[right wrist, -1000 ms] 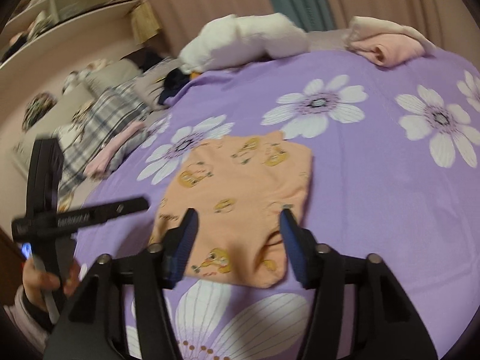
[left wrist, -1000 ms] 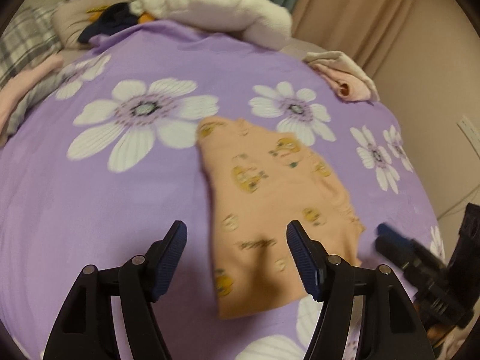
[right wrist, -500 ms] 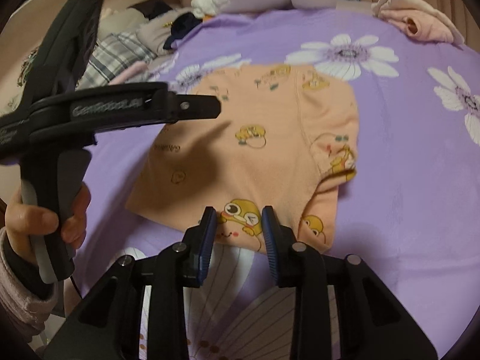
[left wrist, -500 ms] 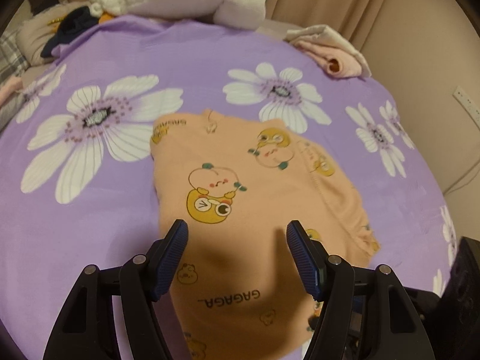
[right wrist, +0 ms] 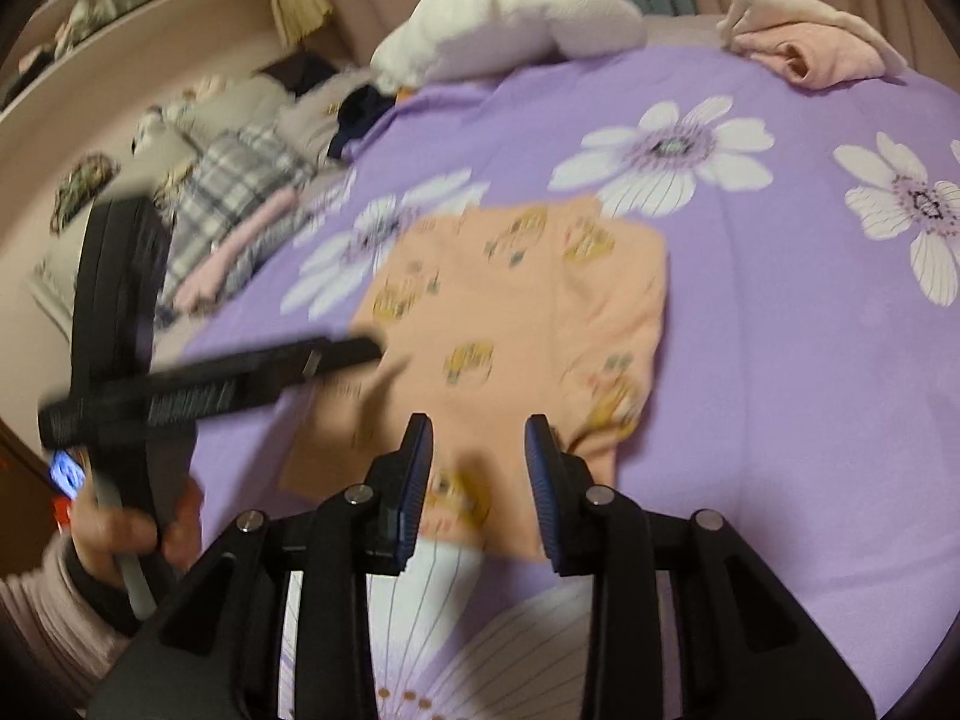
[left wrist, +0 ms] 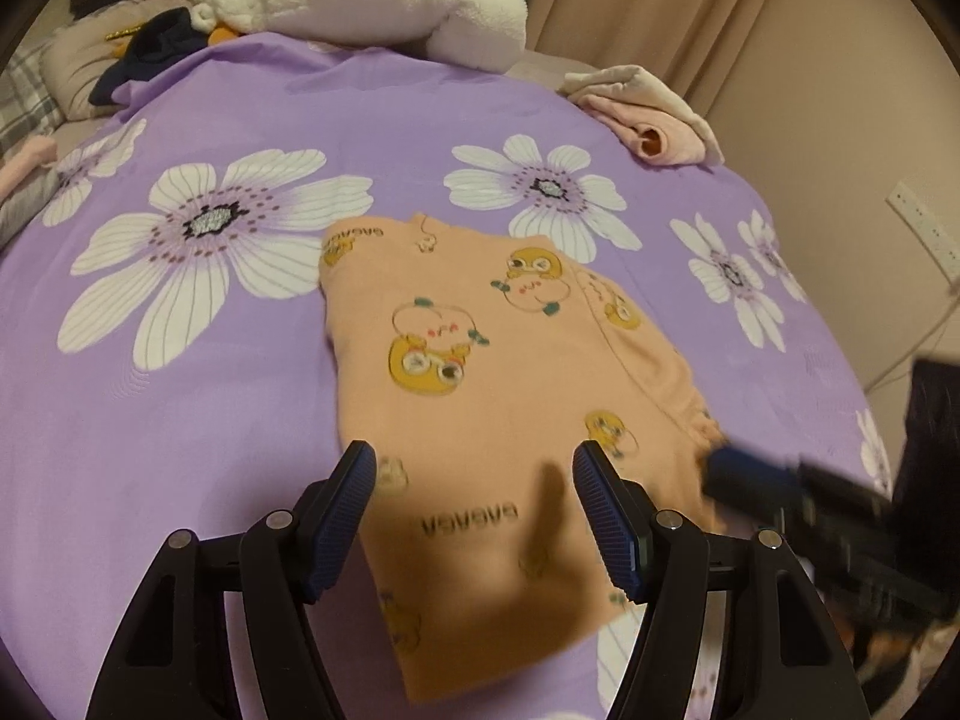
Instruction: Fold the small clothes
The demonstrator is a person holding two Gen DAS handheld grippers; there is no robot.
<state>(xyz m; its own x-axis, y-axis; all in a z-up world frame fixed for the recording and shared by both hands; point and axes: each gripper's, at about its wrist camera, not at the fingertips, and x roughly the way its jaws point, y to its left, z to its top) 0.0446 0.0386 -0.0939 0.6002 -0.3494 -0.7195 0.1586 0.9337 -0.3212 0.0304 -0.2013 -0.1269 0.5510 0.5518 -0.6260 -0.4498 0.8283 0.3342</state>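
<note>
Left wrist view showed the peach cotton garment with yellow duck prints [left wrist: 498,420] lying flat on the purple floral bedsheet [left wrist: 180,420]. Left gripper [left wrist: 474,492] hovered over the garment's near edge, jaws wide, gripping nothing. Right gripper [right wrist: 479,456] hung over its near hem, jaws narrower, empty. Folded pink-cream clothes [left wrist: 648,114] sat beyond the garment.

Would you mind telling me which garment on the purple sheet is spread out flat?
The orange duck-print garment in front of both grippers; the pink garment at the far edge is bunched up.
</note>
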